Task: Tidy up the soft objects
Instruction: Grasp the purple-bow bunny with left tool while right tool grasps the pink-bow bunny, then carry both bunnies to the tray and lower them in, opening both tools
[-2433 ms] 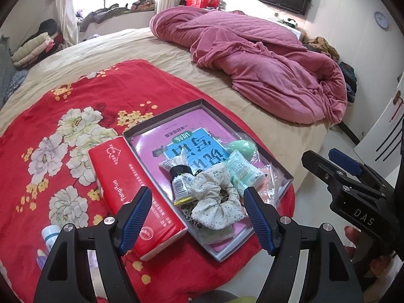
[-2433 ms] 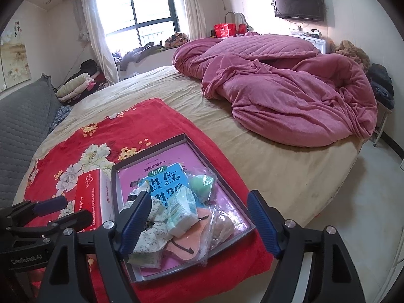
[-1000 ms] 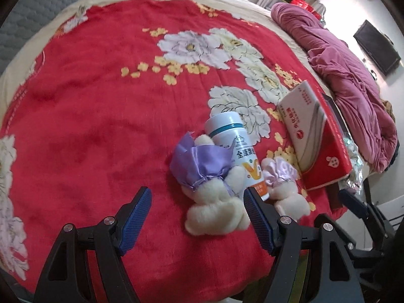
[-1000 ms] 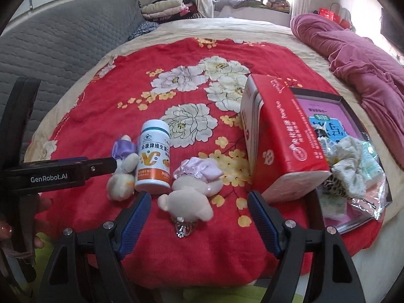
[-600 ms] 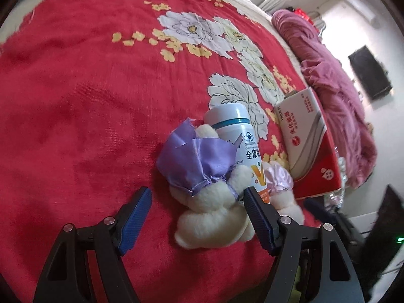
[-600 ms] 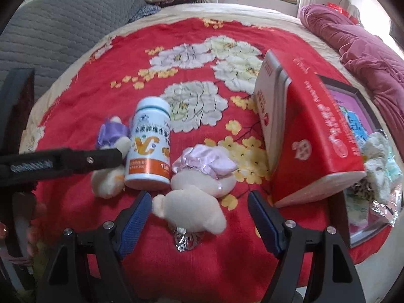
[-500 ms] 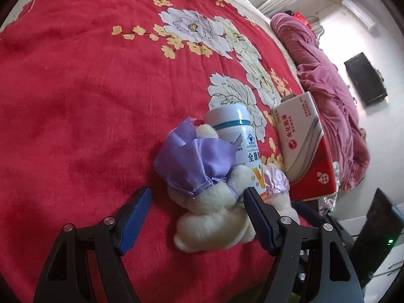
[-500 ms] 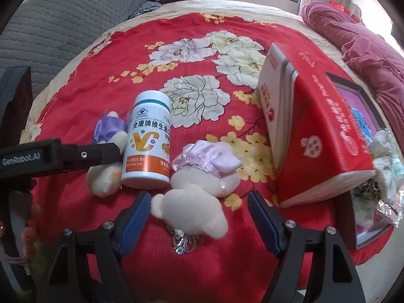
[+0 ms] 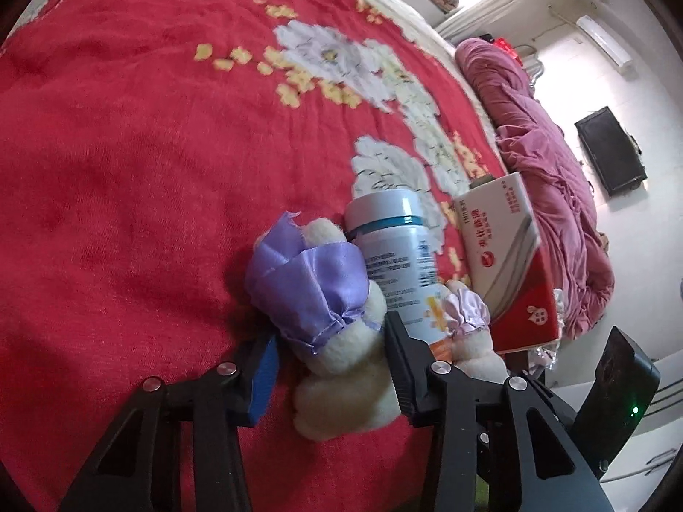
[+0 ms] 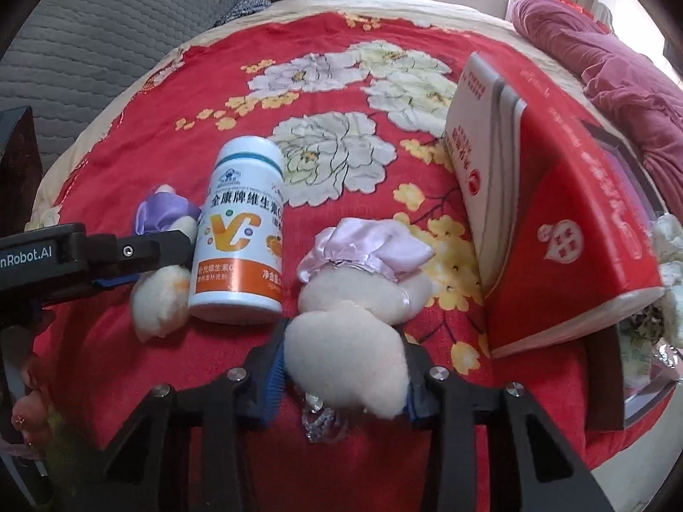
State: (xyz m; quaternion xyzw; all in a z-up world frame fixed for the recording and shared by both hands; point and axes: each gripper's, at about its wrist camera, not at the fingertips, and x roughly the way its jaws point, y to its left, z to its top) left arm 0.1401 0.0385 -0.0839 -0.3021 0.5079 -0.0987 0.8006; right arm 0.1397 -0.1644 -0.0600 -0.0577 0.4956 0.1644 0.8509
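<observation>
change: both grippers sit lower and closer to the toys than half a second ago, and each pair of fingers has drawn in from a wide spread to the sides of a plush.
bed: the red floral blanket [image 10: 128, 136] covers the near part; a pink quilt [image 9: 550, 196] is heaped at the far right.
tissue pack: the red tissue pack [image 10: 567, 230] lies right of the toys, with a dark tray [image 10: 640, 392] of small items just beyond it at the right edge.
bottle: a white vitamin bottle [image 10: 241, 230] lies between the two toys, touching the purple one.
purple-bow plush: the purple-bow plush [image 9: 337, 324] lies near the bed's near edge, left of the bottle.
pink-bow plush: the pink-bow plush [image 10: 354, 307] lies right of the bottle, with a clear charm under its near end.
left gripper: the left gripper [image 9: 328, 362] has its fingers narrowed around the purple-bow plush's body; they look pressed on the fur, though the motion blur leaves that a judgement.
right gripper: the right gripper [image 10: 343, 377] has its fingers narrowed on the near, rounded end of the pink-bow plush, touching both sides.
step: grasping both toys at once, the first pick of the sorting.
next move: likely lift each toy straight up and carry it aside; the left lift needs care not to roll the bottle.
</observation>
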